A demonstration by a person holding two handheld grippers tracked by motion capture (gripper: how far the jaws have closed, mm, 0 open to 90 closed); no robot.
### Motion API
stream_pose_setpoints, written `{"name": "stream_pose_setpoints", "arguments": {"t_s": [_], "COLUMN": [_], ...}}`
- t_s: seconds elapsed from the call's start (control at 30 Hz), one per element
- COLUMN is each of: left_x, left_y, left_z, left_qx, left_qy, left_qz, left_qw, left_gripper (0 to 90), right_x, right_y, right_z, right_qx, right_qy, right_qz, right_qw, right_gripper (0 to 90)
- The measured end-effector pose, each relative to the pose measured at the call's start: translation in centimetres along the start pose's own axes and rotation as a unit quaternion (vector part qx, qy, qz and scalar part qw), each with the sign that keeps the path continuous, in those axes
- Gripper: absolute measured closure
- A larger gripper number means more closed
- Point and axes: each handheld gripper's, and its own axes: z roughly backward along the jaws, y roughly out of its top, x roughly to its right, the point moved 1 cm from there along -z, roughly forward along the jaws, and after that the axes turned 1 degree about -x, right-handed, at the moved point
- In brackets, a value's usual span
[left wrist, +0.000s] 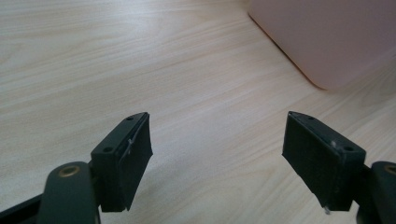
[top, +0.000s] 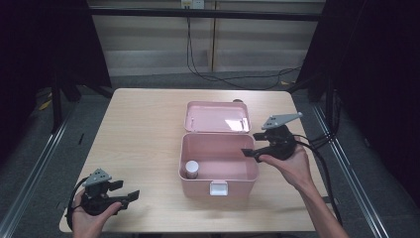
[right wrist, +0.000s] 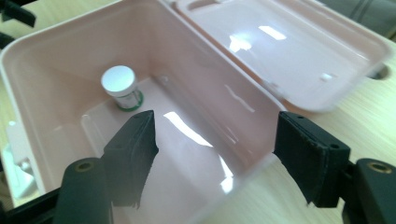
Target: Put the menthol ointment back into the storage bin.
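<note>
Pale wooden table (top: pixel 143 148) under open pink box (top: pixel 218 171), dark room.

One light wooden table (top: pixel 143 148) stands in the high view. On it sits one pink plastic box (top: pixel 218 173), with one hinged pink lid (top: pixel 218 116) lying open behind it and one white front latch (top: pixel 218 188). Inside the box stands one small white-capped bottle (top: pixel 191 169). Two black two-jaw grippers are present: one left gripper (top: pixel 126 191) and one right gripper (top: pixel 253 144).
</note>
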Motion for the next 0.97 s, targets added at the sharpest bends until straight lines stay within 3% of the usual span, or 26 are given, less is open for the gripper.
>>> {"name": "stream_pose_setpoints", "arguments": {"t_s": [0.27,0.4,0.57,0.8,0.97], "left_x": [-0.1,0.0,0.0,0.0,0.0], "left_y": [0.0,-0.1,-0.1,-0.1,-0.1], "left_z": [0.0,0.0,0.0,-0.1,-0.1], "left_qx": [0.003,0.005,0.003,0.004,0.002], "left_qy": [-0.001,-0.002,0.0,0.0,0.0], "left_qz": [0.002,0.005,0.004,0.006,0.006], "left_qw": [1.0,1.0,1.0,1.0,1.0], "left_gripper": [24.9,25.3,25.2,25.2,25.0], "right_x": [1.5,1.6,1.5,2.0,2.7], "right_y": [-3.7,-6.0,-9.1,-12.7,-14.3], "right_z": [2.4,3.4,4.0,4.3,4.2], "right_qx": [0.047,0.077,0.093,0.094,0.108], "right_qy": [-0.024,-0.04,-0.059,-0.092,-0.106], "right_qz": [-0.05,-0.08,-0.107,-0.133,-0.158], "right_qw": [0.9973,0.9929,0.9881,0.9824,0.9757], "right_gripper": [28.5,28.2,28.2,28.2,25.6]}}
